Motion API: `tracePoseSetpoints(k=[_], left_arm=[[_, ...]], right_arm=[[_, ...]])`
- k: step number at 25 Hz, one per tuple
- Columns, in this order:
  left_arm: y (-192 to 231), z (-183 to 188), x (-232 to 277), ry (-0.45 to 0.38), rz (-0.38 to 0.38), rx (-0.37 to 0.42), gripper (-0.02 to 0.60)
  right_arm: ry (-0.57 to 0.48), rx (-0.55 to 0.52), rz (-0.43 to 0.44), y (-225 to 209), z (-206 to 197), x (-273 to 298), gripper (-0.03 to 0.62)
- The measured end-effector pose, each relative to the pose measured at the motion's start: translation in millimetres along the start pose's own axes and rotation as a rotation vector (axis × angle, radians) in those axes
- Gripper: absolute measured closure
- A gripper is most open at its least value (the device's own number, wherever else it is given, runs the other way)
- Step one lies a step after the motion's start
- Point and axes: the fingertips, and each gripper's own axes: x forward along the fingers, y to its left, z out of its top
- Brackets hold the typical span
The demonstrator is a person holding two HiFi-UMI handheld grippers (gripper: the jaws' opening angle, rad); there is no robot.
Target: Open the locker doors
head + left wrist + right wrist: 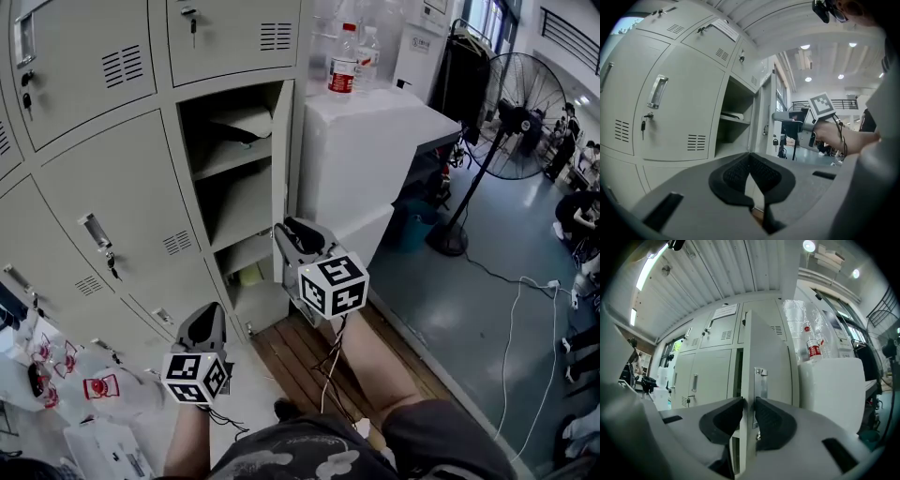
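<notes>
A bank of grey lockers (103,187) fills the left of the head view. One locker (234,169) stands open with shelves inside, and its door (281,169) is swung out edge-on. My right gripper (286,230) is at that door's free edge. In the right gripper view the door (771,352) runs between the jaws of the right gripper (747,411), just below the door's metal handle (761,383), and both pads press on the edge. My left gripper (204,314) hangs lower left by the closed lockers. The left gripper (750,157) is shut on nothing, facing the open locker (736,117).
A white cabinet (375,141) beside the lockers carries bottles (345,61). A standing fan (520,117) and floor cables (511,319) lie to the right, with people at the far right edge. Wooden slats (300,352) lie underfoot. Bags (94,384) sit at lower left.
</notes>
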Motion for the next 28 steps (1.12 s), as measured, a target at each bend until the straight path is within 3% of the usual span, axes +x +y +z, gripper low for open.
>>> tracePoseSetpoints(k=[18, 28], left_arm=[[-48, -9, 45, 0.022, -0.132, 0.007, 0.572], [-66, -7, 88, 0.020, -0.189, 0.015, 0.572]], right_arm=[[-0.043, 0.004, -0.136, -78, -3, -63, 0.522], [-0.079, 0.010, -0.157, -118, -4, -78, 0.522]])
